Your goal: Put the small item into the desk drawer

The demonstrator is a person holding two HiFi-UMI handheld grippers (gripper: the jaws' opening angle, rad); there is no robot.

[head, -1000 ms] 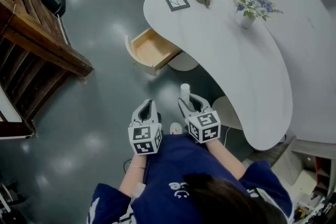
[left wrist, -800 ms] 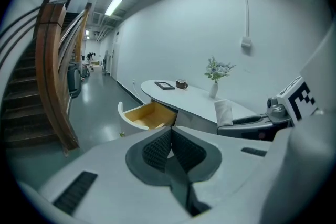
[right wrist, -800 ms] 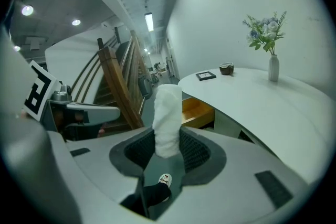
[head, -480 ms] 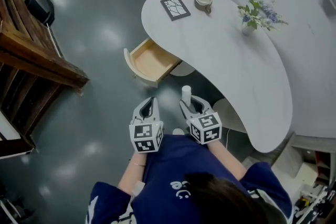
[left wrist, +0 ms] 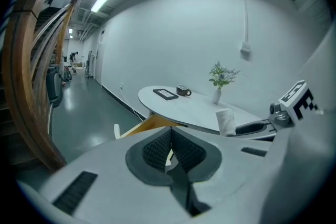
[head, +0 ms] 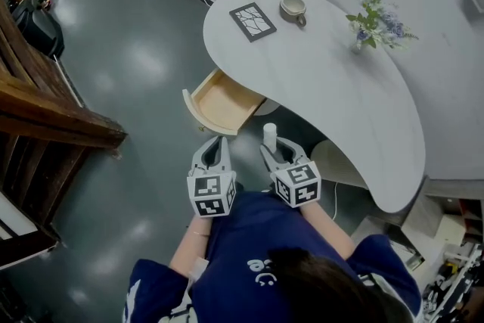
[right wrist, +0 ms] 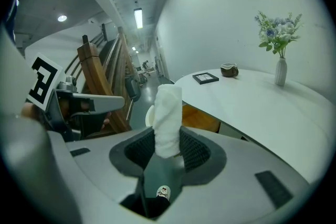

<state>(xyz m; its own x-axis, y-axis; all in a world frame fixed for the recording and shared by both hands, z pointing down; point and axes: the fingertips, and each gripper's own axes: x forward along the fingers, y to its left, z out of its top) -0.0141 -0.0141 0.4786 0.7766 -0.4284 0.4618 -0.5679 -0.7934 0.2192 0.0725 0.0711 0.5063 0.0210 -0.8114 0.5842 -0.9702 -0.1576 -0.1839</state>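
A small white rolled towel (right wrist: 168,118) stands upright between the pads of my right gripper (right wrist: 168,147), which is shut on it; in the head view the roll (head: 269,134) sticks out ahead of that gripper (head: 277,151). My left gripper (head: 214,153) is beside it, shut with nothing between its pads (left wrist: 169,150). The open wooden drawer (head: 221,100) juts from the white curved desk (head: 333,94) just ahead of both grippers; its inside looks bare.
On the desk stand a framed picture (head: 252,17), a cup (head: 293,7) and a vase of flowers (head: 370,25). Wooden stair rails (head: 45,110) rise at the left. A round white stool (head: 339,163) sits under the desk at the right.
The view has shifted: desk and drawer now lie slightly closer to both grippers. The towel stays held in the right gripper; the left stays shut.
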